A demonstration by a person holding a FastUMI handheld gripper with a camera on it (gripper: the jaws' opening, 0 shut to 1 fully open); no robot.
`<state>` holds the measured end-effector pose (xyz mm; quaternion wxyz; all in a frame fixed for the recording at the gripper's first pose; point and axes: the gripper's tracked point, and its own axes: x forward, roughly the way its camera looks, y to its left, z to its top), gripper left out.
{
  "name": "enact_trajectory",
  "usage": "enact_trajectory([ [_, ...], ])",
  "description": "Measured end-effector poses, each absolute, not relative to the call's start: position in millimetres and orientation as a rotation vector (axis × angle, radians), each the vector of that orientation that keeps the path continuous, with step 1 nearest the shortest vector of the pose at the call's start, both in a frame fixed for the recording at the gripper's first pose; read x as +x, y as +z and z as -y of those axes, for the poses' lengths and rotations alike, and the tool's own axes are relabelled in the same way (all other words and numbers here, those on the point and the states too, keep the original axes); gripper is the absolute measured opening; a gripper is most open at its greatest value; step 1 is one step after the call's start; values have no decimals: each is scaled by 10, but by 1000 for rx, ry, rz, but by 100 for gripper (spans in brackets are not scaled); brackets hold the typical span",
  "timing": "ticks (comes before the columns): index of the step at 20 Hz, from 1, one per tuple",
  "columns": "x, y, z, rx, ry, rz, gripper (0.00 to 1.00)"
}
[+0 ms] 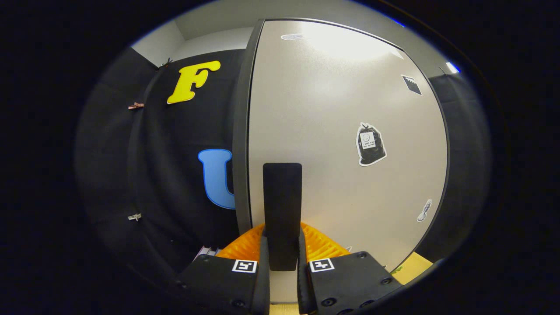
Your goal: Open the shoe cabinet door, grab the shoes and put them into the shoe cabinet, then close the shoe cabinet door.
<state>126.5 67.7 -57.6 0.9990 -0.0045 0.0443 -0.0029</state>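
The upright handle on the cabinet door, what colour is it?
Black, seen in the gripper view: the flat black door handle stands between the gripper fingers on the pale beige cabinet door.

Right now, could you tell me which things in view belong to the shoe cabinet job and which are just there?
Part of the job:
- cabinet door
- black handle, gripped between the jaws
- gripper

Just there:
- stickers on the door
- clips on the cloth wall
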Motion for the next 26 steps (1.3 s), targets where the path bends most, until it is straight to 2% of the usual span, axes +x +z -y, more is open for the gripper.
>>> enact_trajectory([
  [2,1221,-557,-674,-6,19,-86,22],
  [8,790,-423,-667,17,28,-39,21],
  [14,184,-342,-396,49,83,-40,21],
  [26,-604,-215,201,20,171,-39,21],
])
